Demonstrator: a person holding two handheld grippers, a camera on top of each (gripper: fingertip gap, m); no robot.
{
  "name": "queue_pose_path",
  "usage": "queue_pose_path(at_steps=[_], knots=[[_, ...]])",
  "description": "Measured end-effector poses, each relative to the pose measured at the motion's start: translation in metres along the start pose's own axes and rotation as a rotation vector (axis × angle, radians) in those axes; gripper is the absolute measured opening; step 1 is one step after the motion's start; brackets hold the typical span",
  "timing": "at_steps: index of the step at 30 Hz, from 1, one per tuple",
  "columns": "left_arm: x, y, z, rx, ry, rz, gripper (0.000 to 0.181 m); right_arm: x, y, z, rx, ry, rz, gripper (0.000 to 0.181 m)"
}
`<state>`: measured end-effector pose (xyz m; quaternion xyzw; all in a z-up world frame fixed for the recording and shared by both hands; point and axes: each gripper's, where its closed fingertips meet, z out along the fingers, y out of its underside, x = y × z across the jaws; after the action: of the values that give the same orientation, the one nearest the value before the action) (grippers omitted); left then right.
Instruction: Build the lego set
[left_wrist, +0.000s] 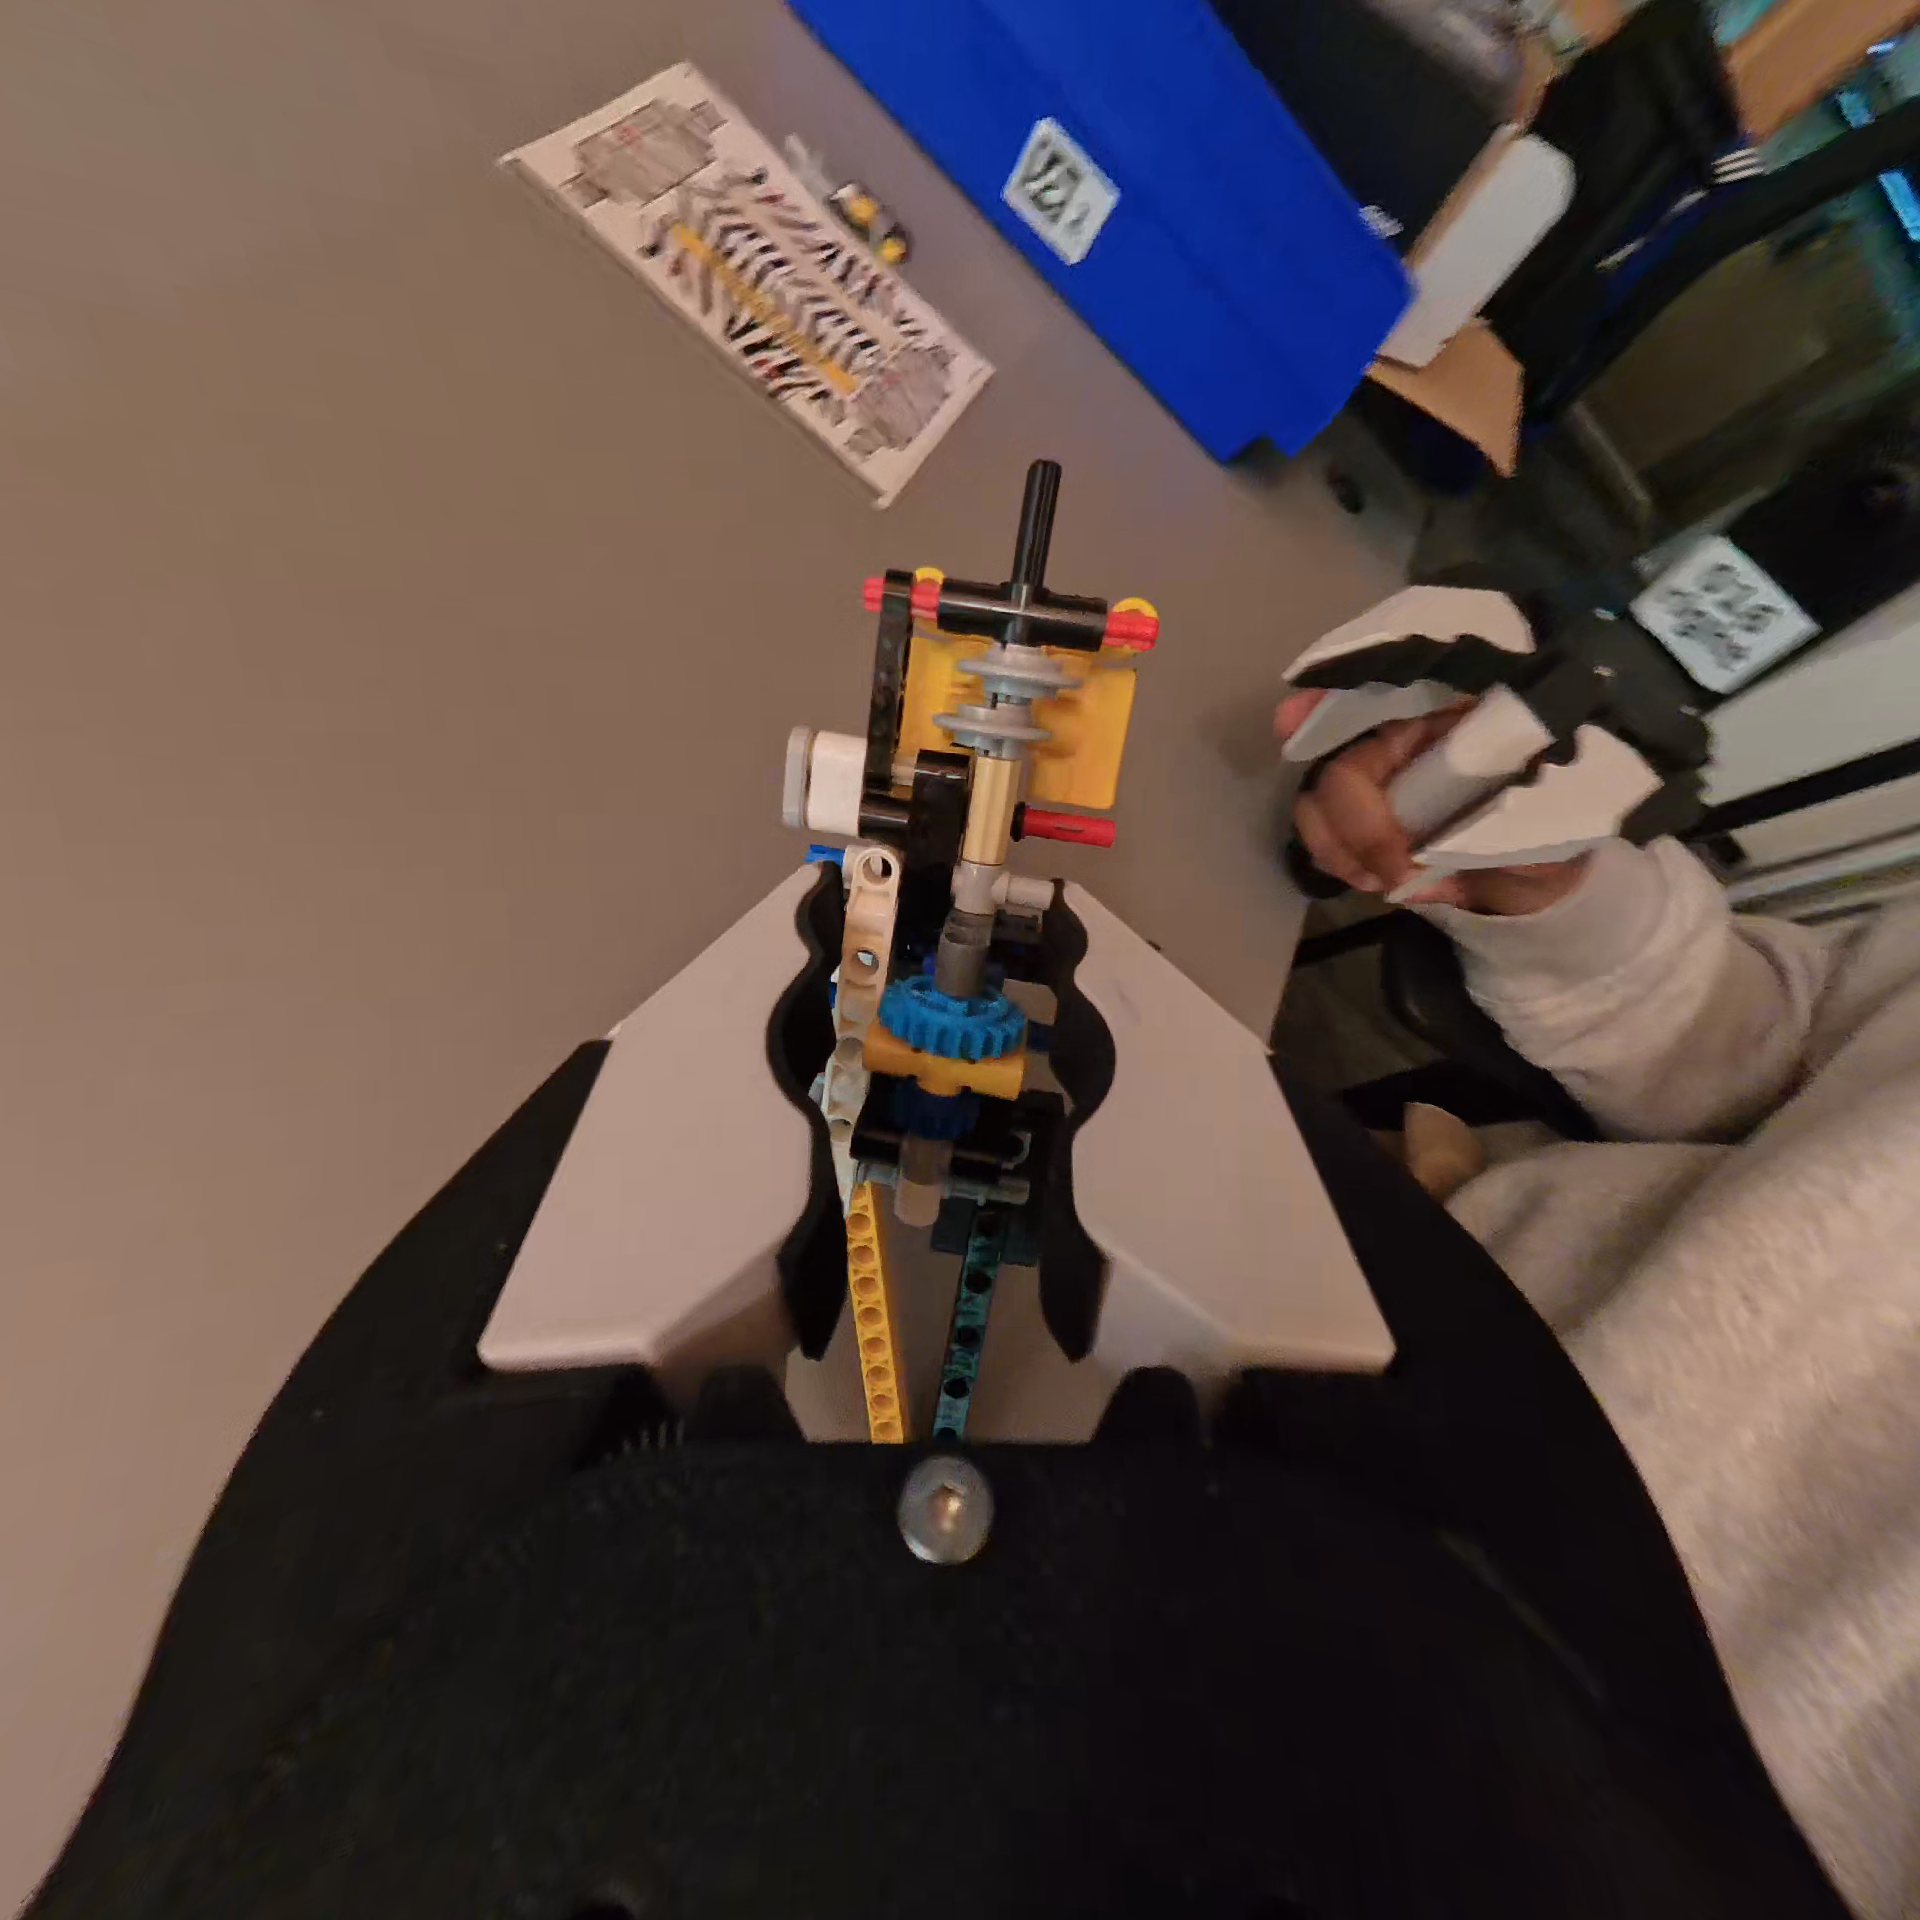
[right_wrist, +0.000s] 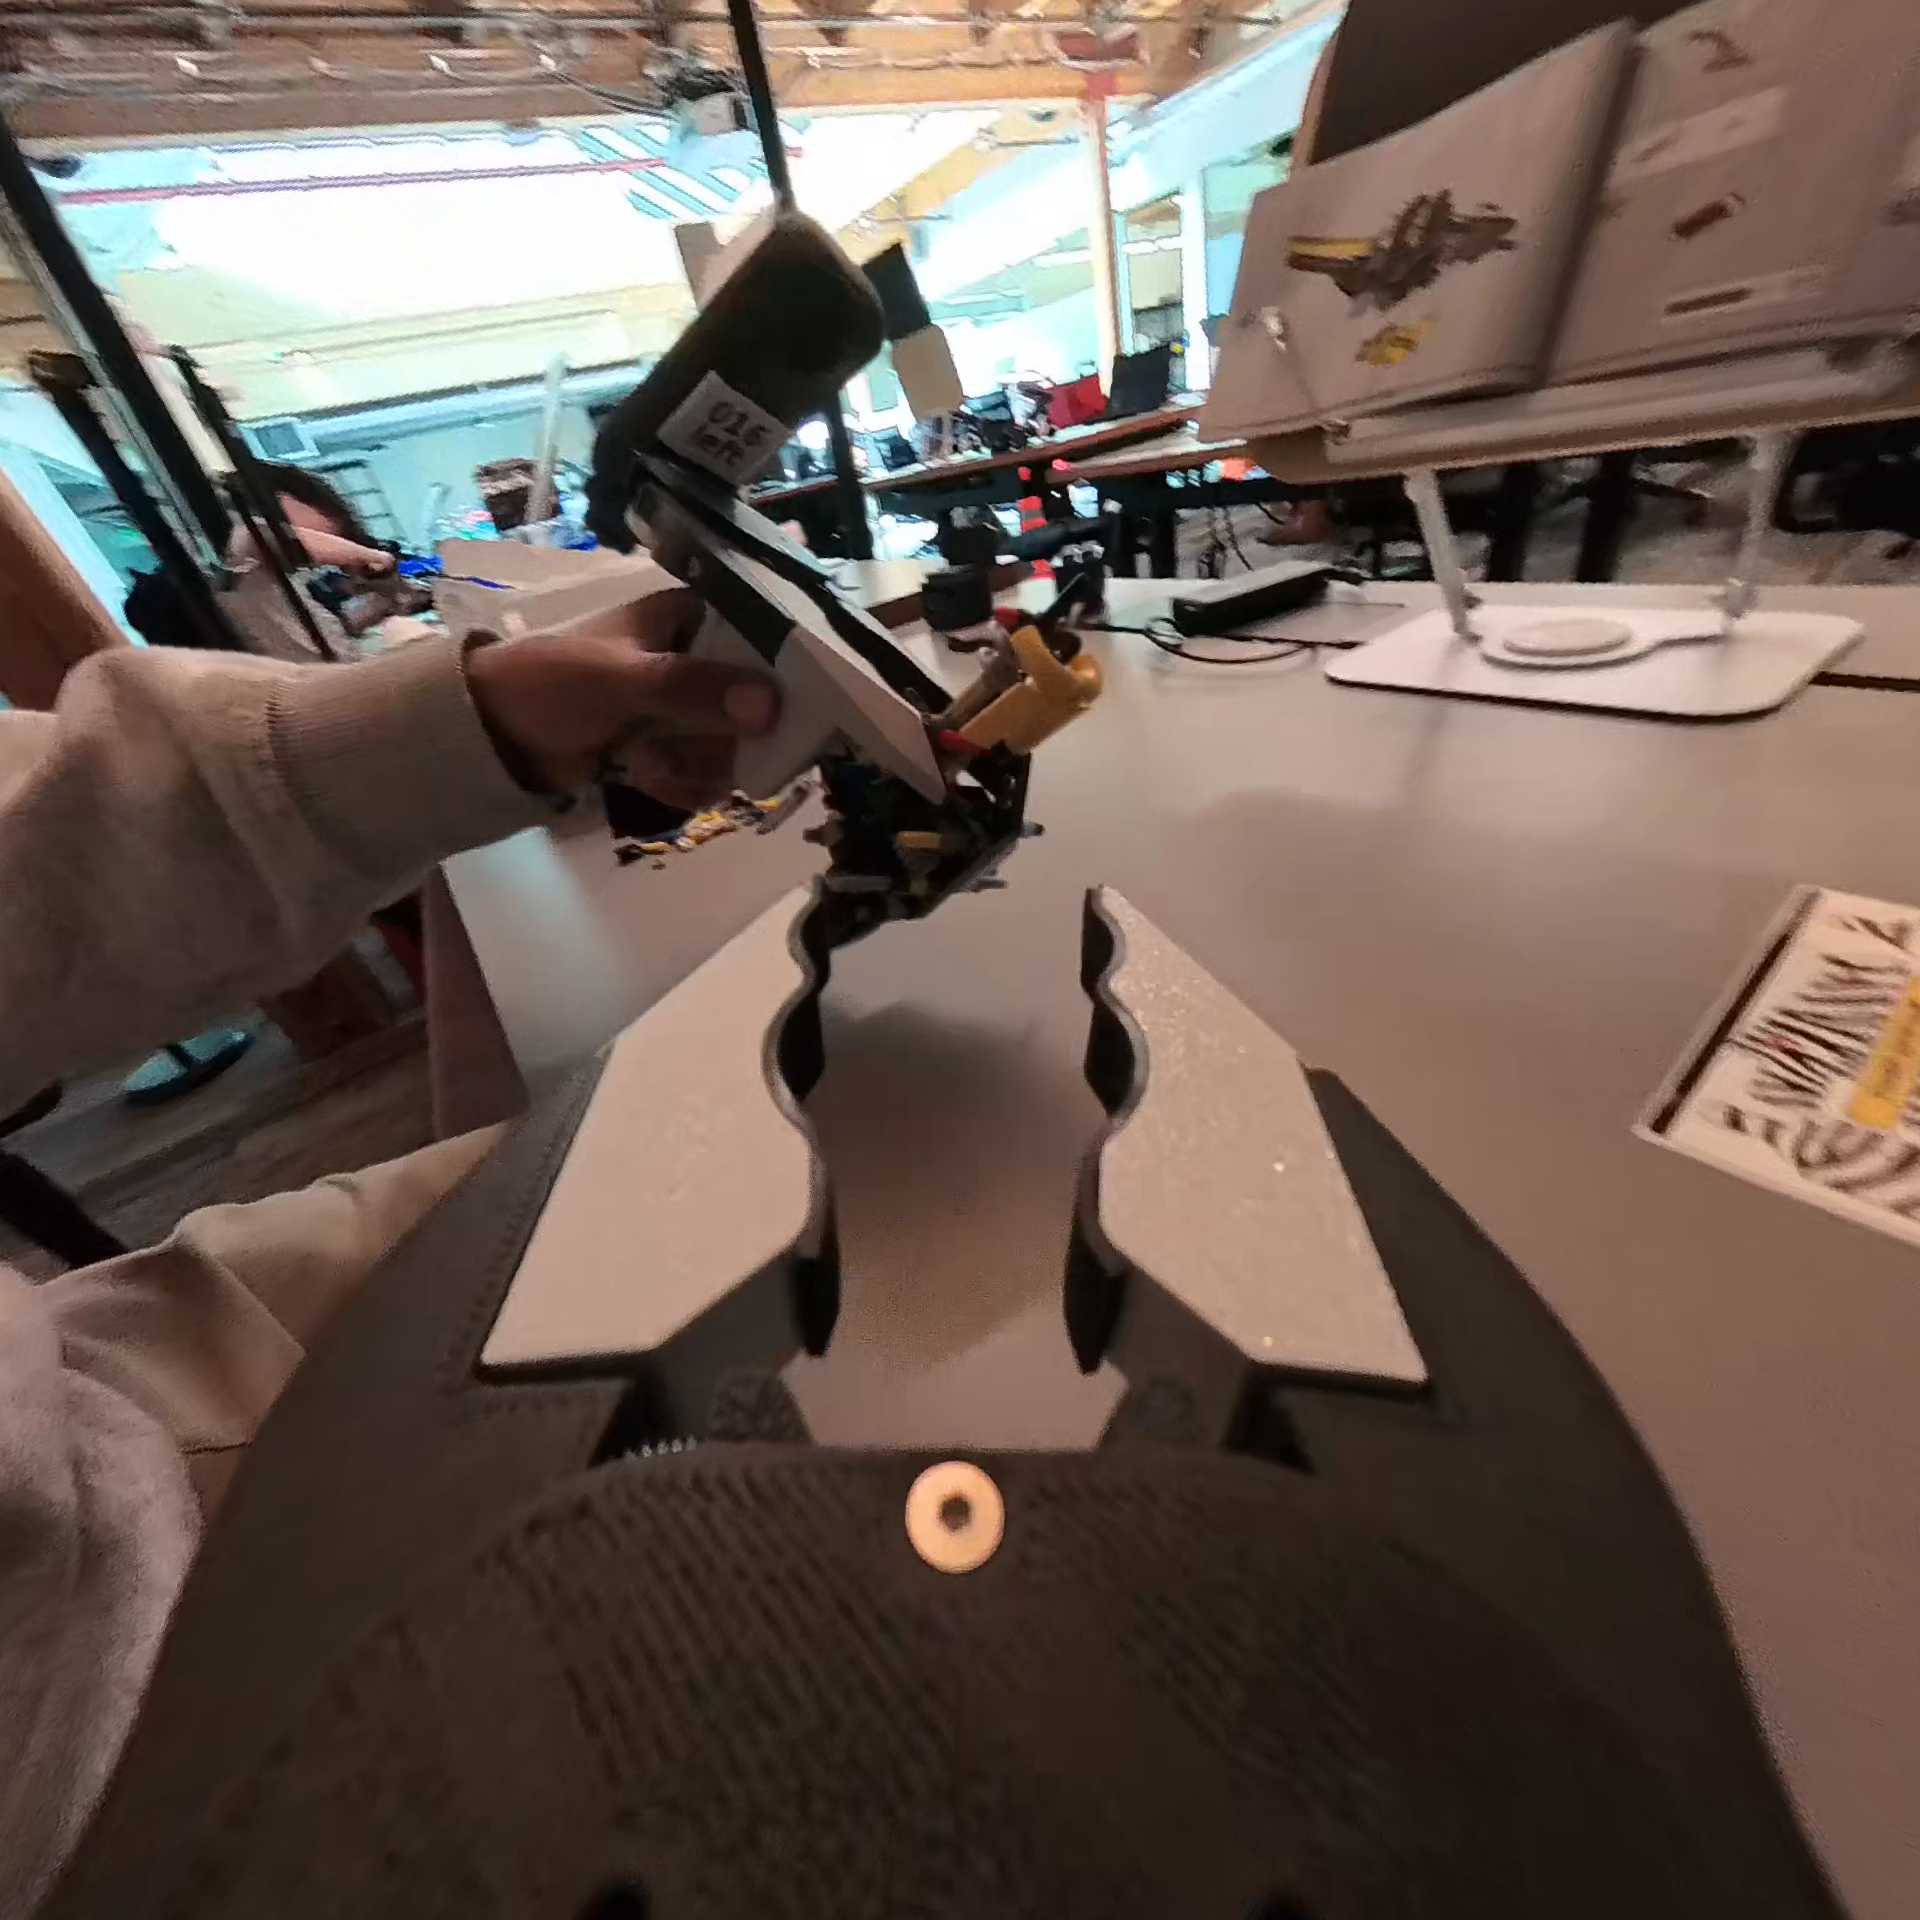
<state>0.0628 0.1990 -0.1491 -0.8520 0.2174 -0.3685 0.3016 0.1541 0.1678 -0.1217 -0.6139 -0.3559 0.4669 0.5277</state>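
Left gripper (left_wrist: 940, 914) is clamping the lego assembly (left_wrist: 971, 831) above the grey table (left_wrist: 312, 623).

The assembly's black axle is pointing toward 12 o'clock in the left wrist view, with the sticker sheet (left_wrist: 743, 281) lying at 11 o'clock and a blue bin (left_wrist: 1195, 208) at 1 o'clock. The right gripper (right_wrist: 951, 914) is gaping wide with nothing between its fingers, hovering just beside the assembly at 12 o'clock.

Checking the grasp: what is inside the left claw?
The left claw is shut on the lego assembly; a blue gear and yellow beam show between its fingers. The contact points are covered.
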Motion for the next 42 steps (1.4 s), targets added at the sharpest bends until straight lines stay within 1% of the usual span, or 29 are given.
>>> queue_pose_path(at_steps=[5,8,10,12,15,19,22,24,29,31,42], knots=[[0.051,-0.013,-0.007,0.130,0.221,0.174,0.036,-0.010,-0.020,0.012,0.102,-0.122,0.093,0.049],[0.071,-0.019,-0.014,0.205,0.310,0.230,0.036,-0.014,-0.038,0.019,0.160,-0.146,0.107,0.053],[0.078,-0.022,-0.018,0.248,0.360,0.232,0.035,-0.020,-0.051,0.026,0.179,-0.147,0.092,0.060],[0.084,-0.025,-0.022,0.284,0.415,0.218,0.035,-0.031,-0.063,0.032,0.185,-0.152,0.058,0.063],[0.091,-0.029,-0.030,0.348,0.505,0.183,0.035,-0.039,-0.068,0.042,0.140,-0.125,0.022,0.062],[0.097,-0.035,-0.035,0.406,0.593,0.141,0.035,-0.047,-0.071,0.051,0.109,-0.150,0.115,0.063],[0.096,-0.039,-0.031,0.423,0.590,0.141,0.035,-0.046,-0.072,0.054,0.097,-0.145,0.188,0.066],[0.096,-0.040,-0.026,0.417,0.574,0.149,0.035,-0.044,-0.071,0.055,0.090,-0.130,0.212,0.064],[0.098,-0.039,-0.012,0.390,0.562,0.157,0.035,-0.034,-0.065,0.052,0.079,-0.095,0.256,0.052],[0.100,-0.039,-0.010,0.390,0.571,0.156,0.035,-0.030,-0.065,0.050,0.081,-0.092,0.276,0.044],[0.102,-0.039,-0.008,0.400,0.586,0.129,0.035,-0.028,-0.062,0.047,0.044,-0.058,0.208,0.043]])
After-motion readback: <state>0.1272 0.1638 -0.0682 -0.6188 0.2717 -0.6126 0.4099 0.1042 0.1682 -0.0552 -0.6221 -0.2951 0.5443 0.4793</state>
